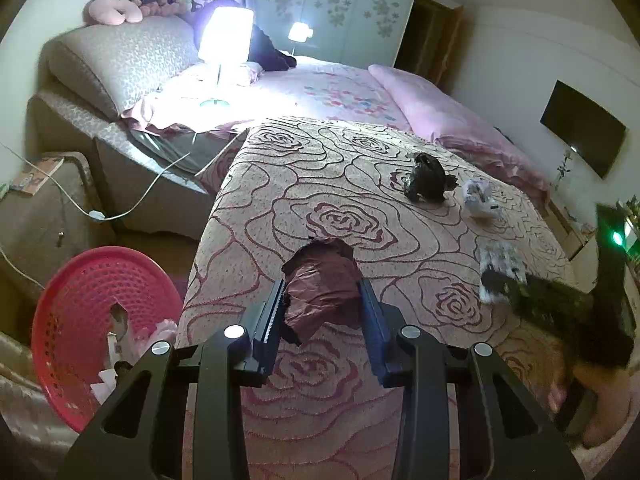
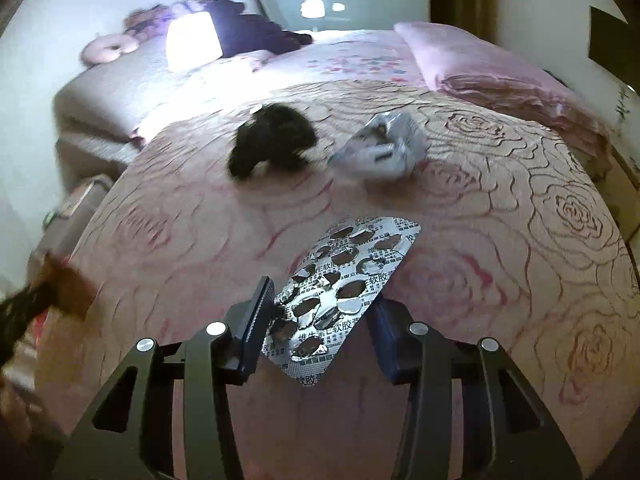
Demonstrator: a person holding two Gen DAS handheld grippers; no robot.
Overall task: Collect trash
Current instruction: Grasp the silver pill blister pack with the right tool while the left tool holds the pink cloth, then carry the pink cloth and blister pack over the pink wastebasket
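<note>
My left gripper (image 1: 323,300) is shut on a crumpled dark red paper (image 1: 322,284) above the rose-patterned blanket (image 1: 312,184). My right gripper (image 2: 320,300) is shut on an empty silver blister pack (image 2: 340,292); the same pack shows blurred in the left wrist view (image 1: 500,272). A crumpled black bag (image 1: 426,178) and a crumpled white wrapper (image 1: 478,196) lie on the blanket farther ahead; they also show in the right wrist view, the black bag (image 2: 272,142) and the white wrapper (image 2: 384,148). A red perforated basket (image 1: 92,320) with some scraps stands on the floor at the left.
A lit lamp (image 1: 224,40) stands on the bed beyond the blanket. Plush toys (image 1: 116,10) sit on the headboard. A pink folded quilt (image 1: 440,116) lies at the right. A bedside cabinet (image 1: 40,208) with a cable stands left. A TV (image 1: 582,128) hangs on the right wall.
</note>
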